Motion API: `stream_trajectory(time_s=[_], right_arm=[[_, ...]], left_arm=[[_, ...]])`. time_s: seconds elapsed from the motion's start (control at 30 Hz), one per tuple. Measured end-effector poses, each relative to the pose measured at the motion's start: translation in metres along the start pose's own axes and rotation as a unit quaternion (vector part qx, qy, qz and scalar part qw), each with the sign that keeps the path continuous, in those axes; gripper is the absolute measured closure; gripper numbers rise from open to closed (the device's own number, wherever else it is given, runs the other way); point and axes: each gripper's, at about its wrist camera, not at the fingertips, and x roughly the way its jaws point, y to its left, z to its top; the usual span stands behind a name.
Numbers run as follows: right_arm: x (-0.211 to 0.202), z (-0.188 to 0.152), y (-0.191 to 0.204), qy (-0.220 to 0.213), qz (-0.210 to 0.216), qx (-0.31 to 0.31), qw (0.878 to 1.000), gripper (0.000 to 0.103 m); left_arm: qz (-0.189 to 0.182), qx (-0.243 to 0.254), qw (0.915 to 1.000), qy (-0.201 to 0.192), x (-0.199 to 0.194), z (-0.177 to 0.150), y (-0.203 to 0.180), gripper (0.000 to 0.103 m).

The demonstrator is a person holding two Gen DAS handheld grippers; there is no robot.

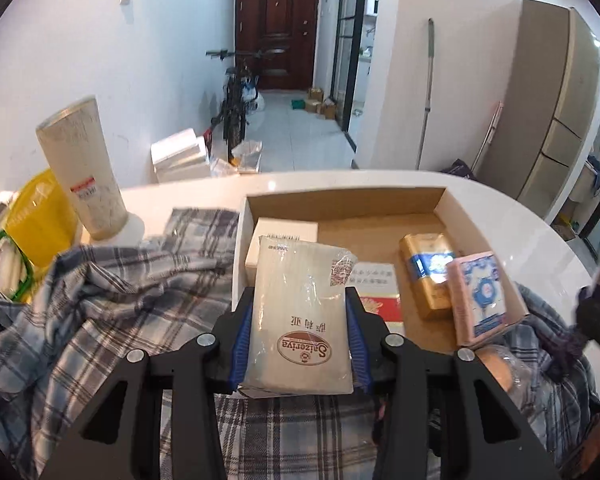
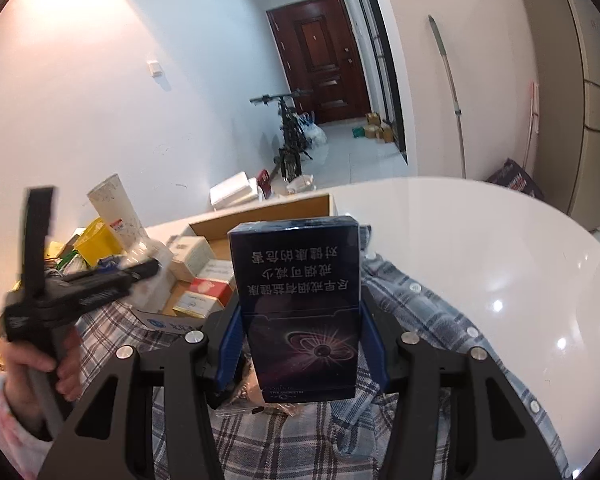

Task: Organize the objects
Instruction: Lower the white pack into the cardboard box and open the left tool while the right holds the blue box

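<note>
Cardboard tray (image 1: 340, 200): open shallow box on the white table (image 1: 500, 220), holding a white box (image 1: 286, 229) at the far left, a gold pack (image 1: 426, 276), a pink-and-blue pack (image 1: 478, 296) leaning at the near right wall, and a red-and-white pack (image 1: 378, 292) lying flat.
Left gripper (image 1: 300, 344): closed to the width of a plastic-wrapped tissue packet (image 1: 300, 320), blue pads pressing both long sides; the packet is held above the tray's near left part, its far end over the white box.
Right gripper (image 2: 300, 332): closed to the width of a dark blue cigarette pack (image 2: 296, 308), held upright above the plaid shirt (image 2: 400, 320), nearer than the tray and not yet over it.
Plaid shirt: crumpled cloth covering the table's near side and lapping the tray's near edge.
Left-side clutter: tall pale tube (image 1: 80, 168) and yellow container (image 1: 40, 220), just beside the shirt.
Risk, packet: soft wrapping may slip or buckle in the pads; set down on the white box, it would likely rest tilted.
Risk, crowding: free floor lies mainly at the far right; a careless placement could topple the leaning pink-and-blue pack.
Risk, collision: both grippers work near the same tray and could clash.
Risk, cloth: shirt folds could snag a finger or drag the tray.
</note>
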Motion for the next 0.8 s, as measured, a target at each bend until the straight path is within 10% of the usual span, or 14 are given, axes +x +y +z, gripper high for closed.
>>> stream_trajectory(time_s=[0.33,0.67,0.8], right_arm=[[0.003,0.001,0.0,0.012,0.008,0.008,1.0,0.053],[0.002,0.001,-0.003,0.008,0.0,0.007,1.0,0.053],[0.001,0.0,-0.002,0.005,0.0,0.006,1.0,0.052]], left_arm=[[-0.002,-0.02,0.9998,-0.006,0.009,-0.008,0.011,0.059],[-0.011,-0.025,0.9988,-0.04,-0.003,-0.012,0.015,0.037],[0.052,-0.039,0.9962,-0.058,-0.008,-0.016,0.02,0.037]])
